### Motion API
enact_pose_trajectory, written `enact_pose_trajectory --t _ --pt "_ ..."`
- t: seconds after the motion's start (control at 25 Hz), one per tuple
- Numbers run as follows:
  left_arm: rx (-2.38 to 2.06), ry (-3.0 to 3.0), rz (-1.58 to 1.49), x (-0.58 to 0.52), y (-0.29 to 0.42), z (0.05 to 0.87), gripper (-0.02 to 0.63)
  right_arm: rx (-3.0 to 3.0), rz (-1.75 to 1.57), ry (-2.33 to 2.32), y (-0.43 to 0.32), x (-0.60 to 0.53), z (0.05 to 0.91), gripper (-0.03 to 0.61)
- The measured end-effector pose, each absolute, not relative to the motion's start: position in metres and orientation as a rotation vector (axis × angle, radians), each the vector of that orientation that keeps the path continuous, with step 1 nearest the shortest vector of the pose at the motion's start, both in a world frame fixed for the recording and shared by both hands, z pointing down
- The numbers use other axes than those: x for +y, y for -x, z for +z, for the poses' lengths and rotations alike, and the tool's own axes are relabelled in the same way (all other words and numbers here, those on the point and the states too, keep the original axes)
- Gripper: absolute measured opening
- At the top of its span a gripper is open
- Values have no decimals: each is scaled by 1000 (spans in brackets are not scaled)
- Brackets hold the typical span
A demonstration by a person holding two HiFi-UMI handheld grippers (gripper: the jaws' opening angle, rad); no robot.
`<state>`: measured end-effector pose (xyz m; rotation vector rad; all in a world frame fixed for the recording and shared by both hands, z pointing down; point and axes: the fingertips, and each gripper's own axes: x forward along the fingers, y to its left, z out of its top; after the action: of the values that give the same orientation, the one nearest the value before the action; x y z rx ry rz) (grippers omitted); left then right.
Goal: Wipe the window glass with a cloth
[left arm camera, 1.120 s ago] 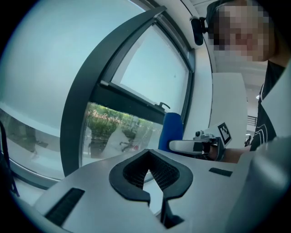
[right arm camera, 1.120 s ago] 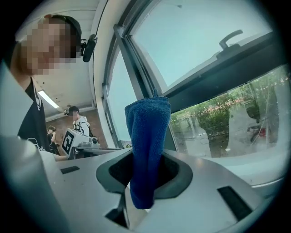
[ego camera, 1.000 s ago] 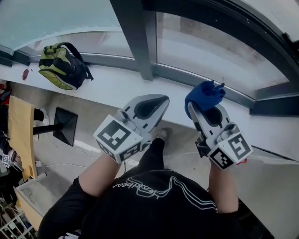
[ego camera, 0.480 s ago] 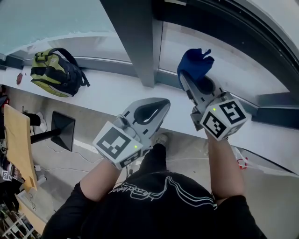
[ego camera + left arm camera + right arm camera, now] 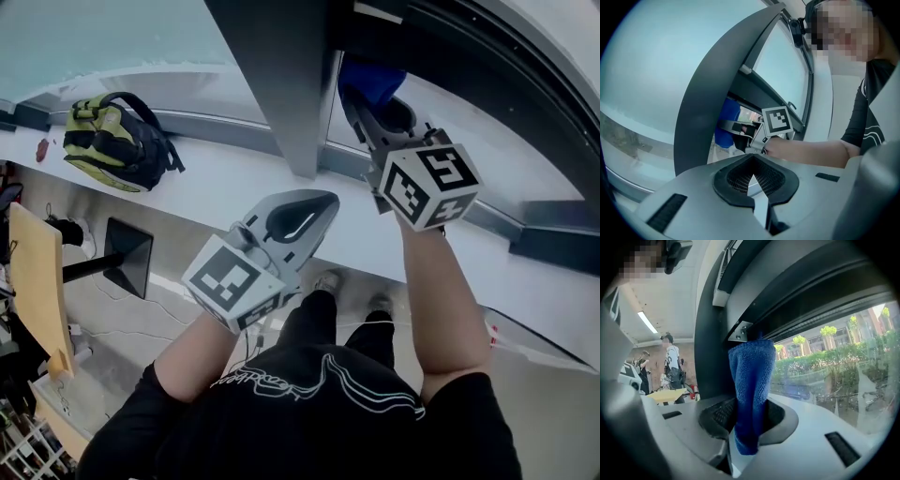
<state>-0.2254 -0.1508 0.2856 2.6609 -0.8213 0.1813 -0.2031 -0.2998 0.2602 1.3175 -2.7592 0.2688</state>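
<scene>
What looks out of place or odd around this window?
Only a backpack, lying on the sill at far left, which seems unrelated to the wiping. The cloth is pinched in the right gripper, up by the top of the window frame. Nothing looks spilled or broken.

Tight corner at the top, bare glass to the right

The right hand-held gripper (image 5: 373, 105), clamped on the cloth (image 5: 751, 394), is high in the pane's upper left corner. The dark post (image 5: 281, 84) stands just to its left and the top frame (image 5: 811, 291) closes over the cloth's tip, so nothing can pass upward or leftward there. The glass (image 5: 834, 376) to the right and below is unobstructed. The white sill (image 5: 216, 183) offers free passage beneath both grippers; a backpack (image 5: 117, 141) blocks only its far left end, well apart. The left hand-held gripper (image 5: 298, 214), jaws together, hangs before the post's foot, facing it, apart from the right arm (image 5: 441, 291).
</scene>
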Motion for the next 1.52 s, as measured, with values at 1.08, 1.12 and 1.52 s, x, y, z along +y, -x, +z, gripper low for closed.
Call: enact_pose_trajectory --t 1.08,1.12,1.52 --pt "-844 -2579 165 -154 162 305 5 -2761 99 -1408 133 -301 254 92" --pt "-836 -2581 169 -154 155 307 5 -2758 100 -1416 125 -300 255 92" --pt "-743 -2573 194 -138 67 319 5 -2701 109 -1512 27 -277 269 92"
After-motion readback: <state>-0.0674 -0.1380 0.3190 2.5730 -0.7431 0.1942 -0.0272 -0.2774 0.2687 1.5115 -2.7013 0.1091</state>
